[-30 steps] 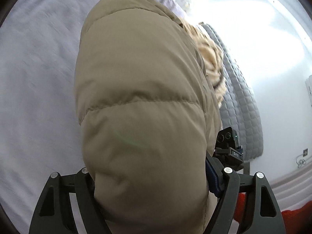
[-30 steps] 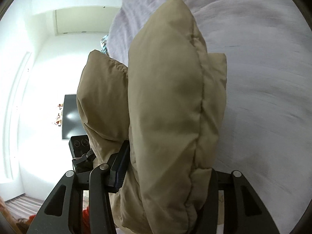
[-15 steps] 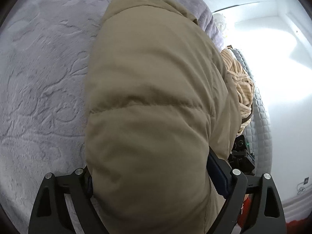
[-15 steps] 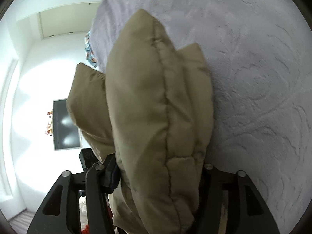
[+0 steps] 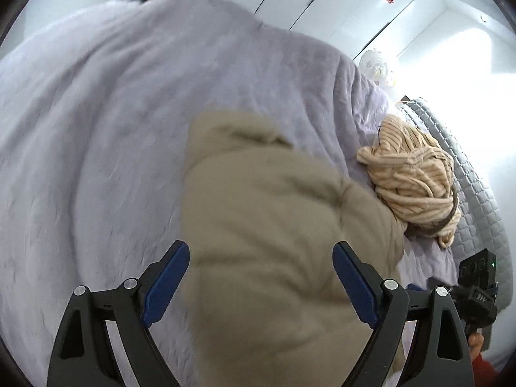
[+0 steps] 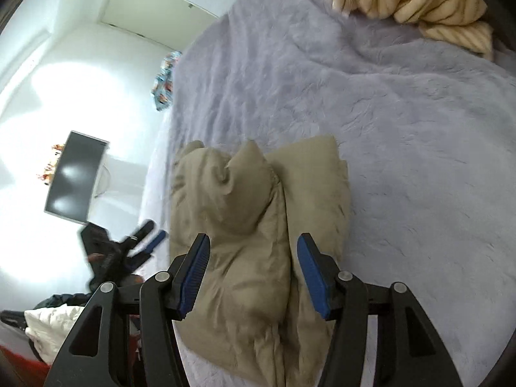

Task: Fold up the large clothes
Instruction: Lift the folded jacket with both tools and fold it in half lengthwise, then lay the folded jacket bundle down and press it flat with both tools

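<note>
Jaws of both grippers — left gripper [image 5: 261, 277], right gripper [image 6: 253, 271] — now spread, clear of the padded jacket [image 5: 274, 225] they clamped earlier.

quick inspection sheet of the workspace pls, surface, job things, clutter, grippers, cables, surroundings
surface: lilac plush blanket over the bed.
job's things: tan puffer jacket bunched on the blanket.
clutter: cream striped knit garment crumpled beyond the jacket; grey quilted cover at the bed's edge.
grippers: left gripper open, pads clear of the jacket; right gripper open, jacket between the jaws but not pinched.
cables: nothing seen.
surroundings: white walls, a dark screen, a patterned cloth off the bed's side.
</note>
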Motion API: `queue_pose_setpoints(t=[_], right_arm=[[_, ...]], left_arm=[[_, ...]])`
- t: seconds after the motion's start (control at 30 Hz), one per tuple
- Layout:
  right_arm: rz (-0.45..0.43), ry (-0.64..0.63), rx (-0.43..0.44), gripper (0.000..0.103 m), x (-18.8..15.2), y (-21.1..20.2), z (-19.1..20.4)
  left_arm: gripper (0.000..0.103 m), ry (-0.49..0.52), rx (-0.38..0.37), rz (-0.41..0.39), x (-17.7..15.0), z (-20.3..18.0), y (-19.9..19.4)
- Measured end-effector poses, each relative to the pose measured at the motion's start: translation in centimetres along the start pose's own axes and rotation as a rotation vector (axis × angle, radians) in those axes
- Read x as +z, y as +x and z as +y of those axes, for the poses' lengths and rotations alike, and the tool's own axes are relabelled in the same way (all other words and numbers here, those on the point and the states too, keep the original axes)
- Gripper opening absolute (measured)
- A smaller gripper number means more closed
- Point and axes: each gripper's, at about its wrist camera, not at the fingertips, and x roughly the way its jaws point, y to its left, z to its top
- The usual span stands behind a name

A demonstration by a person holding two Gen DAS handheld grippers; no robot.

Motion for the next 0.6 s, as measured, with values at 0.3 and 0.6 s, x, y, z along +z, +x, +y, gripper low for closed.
queue_pose_setpoints(t=[0.3, 0.6], right_arm=[[0.018, 0.12, -0.039, 0.007, 0.9, 4.6, -2.9], [-0.004, 0.12, -0.154, 0.003, -0.8, 6.1, -7.6]], left_arm=[[0.092, 0.105, 0.19, -0.004, 1.2, -4.9, 6.0], [0.095, 0.302, 0.335, 0.049, -1.6, -9.0, 10.8]])
